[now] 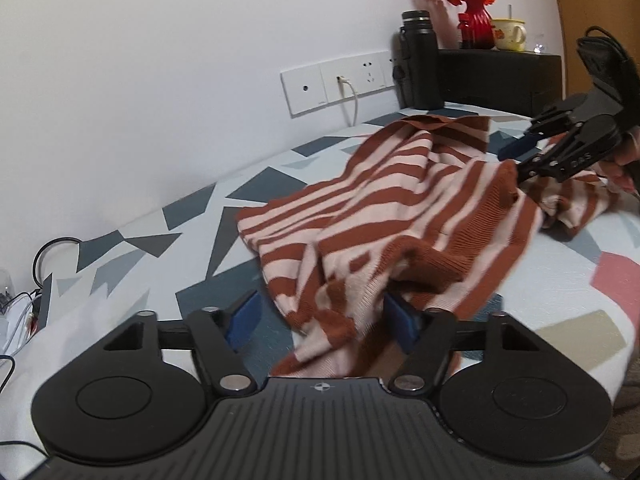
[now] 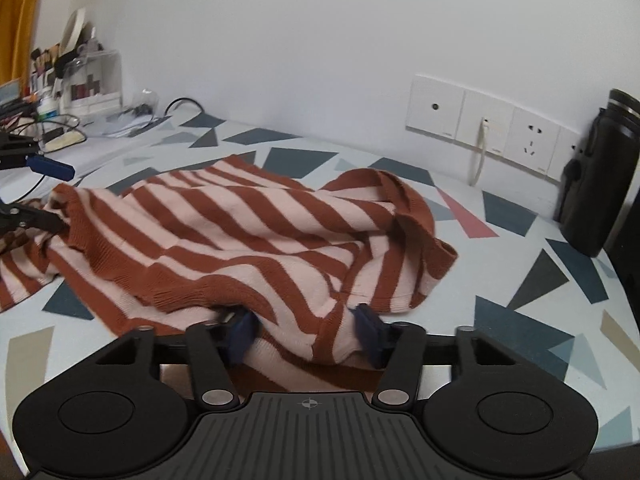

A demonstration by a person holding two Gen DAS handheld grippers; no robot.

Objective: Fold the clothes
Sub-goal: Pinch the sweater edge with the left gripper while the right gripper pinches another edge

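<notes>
A rust-and-pink striped knit sweater (image 1: pixel 400 204) lies rumpled on the patterned table; it also shows in the right wrist view (image 2: pixel 240 232). My left gripper (image 1: pixel 324 320) is open, its blue pads either side of the sweater's near edge, with cloth lying between them. In the right wrist view it shows at the left edge (image 2: pixel 44 196), jaws apart around the cloth. My right gripper (image 2: pixel 308 332) is open, with the sweater's hem draped between its pads. In the left wrist view it reaches in from the right (image 1: pixel 520 160), jaws apart at a fold.
A geometric-print tablecloth (image 2: pixel 520 280) covers the table. A black flask (image 2: pixel 600 176) stands at the wall by the sockets (image 2: pixel 480 132). A red vase of orange flowers (image 1: pixel 476 20) and a mug (image 1: pixel 508 34) sit on a black box. Clutter and cables (image 2: pixel 60 92) fill the far end.
</notes>
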